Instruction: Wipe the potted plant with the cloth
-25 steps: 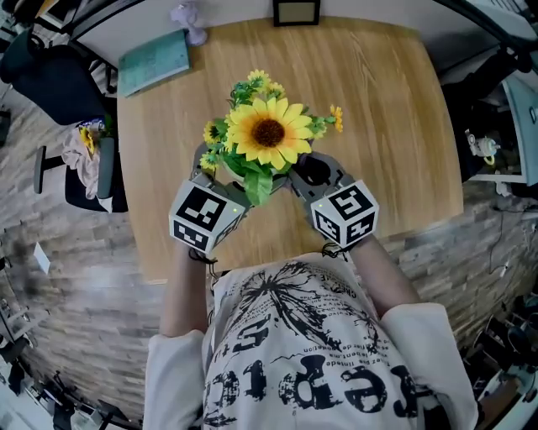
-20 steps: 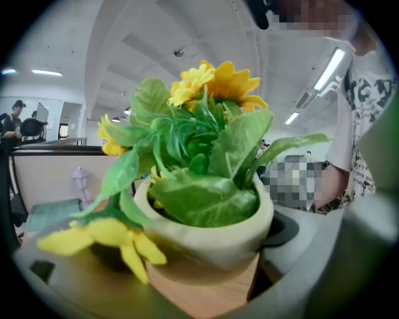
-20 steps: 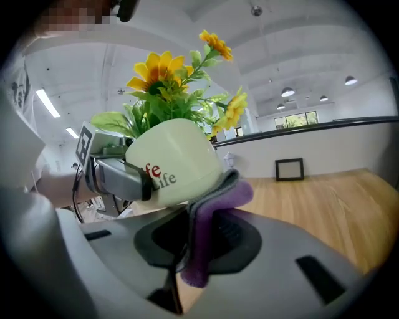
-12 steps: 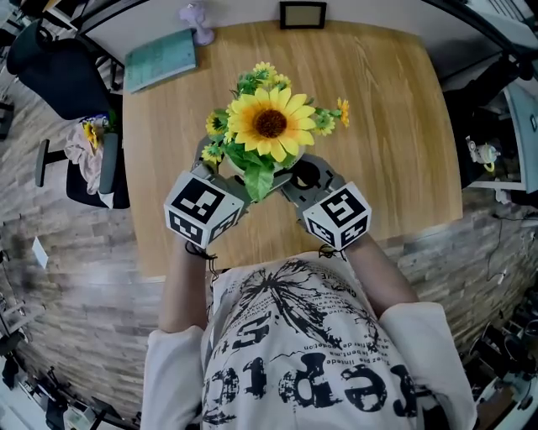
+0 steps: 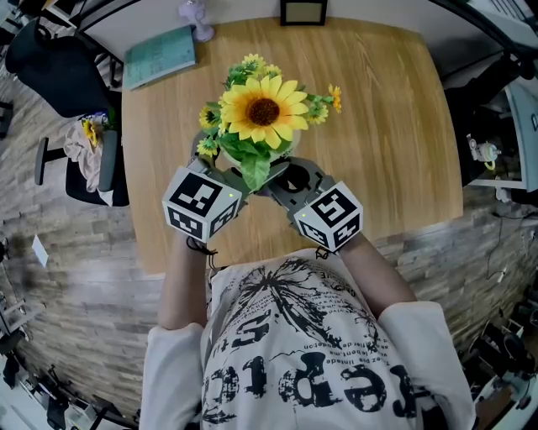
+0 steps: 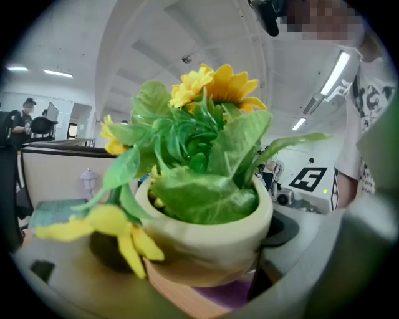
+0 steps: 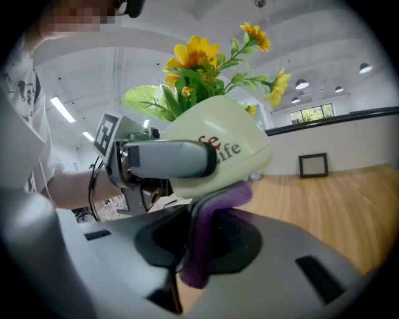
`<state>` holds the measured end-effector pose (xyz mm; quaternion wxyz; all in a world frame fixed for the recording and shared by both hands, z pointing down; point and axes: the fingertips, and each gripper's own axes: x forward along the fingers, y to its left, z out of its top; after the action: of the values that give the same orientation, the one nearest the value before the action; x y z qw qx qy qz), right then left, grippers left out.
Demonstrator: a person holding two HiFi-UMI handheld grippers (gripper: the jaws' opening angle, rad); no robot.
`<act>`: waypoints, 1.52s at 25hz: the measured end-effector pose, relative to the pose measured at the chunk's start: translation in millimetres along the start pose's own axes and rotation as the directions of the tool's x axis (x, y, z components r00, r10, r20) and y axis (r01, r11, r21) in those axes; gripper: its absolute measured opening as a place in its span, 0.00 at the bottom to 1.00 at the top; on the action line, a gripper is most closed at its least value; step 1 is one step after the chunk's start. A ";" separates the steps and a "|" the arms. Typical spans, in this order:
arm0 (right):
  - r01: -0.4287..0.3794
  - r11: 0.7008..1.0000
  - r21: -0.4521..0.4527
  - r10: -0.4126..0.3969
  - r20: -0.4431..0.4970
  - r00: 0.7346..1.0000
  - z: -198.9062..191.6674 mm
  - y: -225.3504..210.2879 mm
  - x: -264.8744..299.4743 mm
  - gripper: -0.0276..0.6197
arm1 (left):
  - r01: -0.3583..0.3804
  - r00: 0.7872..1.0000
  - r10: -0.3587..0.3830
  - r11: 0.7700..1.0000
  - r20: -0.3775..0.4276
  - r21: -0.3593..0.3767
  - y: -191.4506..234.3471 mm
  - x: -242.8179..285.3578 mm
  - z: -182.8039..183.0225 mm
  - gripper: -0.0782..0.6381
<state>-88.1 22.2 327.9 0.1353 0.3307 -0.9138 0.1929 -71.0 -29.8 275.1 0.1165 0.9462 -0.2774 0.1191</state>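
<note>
Over the wooden table (image 5: 378, 126), near its middle, I see the potted plant (image 5: 256, 117) sitting between the left gripper's (image 5: 214, 180) jaws, which are clamped on the sides of the cream pot, with the sunflower head on top. Right gripper (image 5: 294, 178) sits just beside it, jaws pinching a purple cloth (image 7: 209, 224) whose upper fold touches the pot's lower edge. Teal book (image 5: 160, 55) and small picture frame (image 5: 303, 10) lie well apart from it, at the table's far edge.
</note>
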 end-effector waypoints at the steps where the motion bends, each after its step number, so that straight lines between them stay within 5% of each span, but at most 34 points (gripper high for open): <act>1: -0.002 1.000 0.000 0.002 -0.003 1.000 -1.2 0.4 -0.9 0.16 | -0.008 1.000 0.008 1.000 -0.001 -0.001 1.3 0.3 -0.6 0.85; 14: 0.023 1.000 -0.005 -0.022 0.016 1.000 -2.7 -7.9 -14.6 0.16 | -0.085 0.996 0.084 0.995 -0.032 -0.042 20.2 -1.6 -11.3 0.85; 29: 0.142 0.988 0.065 -0.147 0.087 0.985 15.7 -65.3 -53.5 0.16 | -0.035 0.997 0.031 0.998 -0.066 -0.057 -0.9 4.7 -15.3 0.85; 38: 0.249 0.961 0.121 -0.263 0.112 0.958 16.5 -117.5 -80.6 0.16 | 0.029 0.991 -0.028 1.000 -0.129 0.007 -19.3 25.3 -42.3 0.85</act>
<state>47.1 -23.6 313.9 0.0832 0.4645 -0.8586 0.2004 -46.4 -14.5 319.4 0.1316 0.9409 -0.2553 0.1797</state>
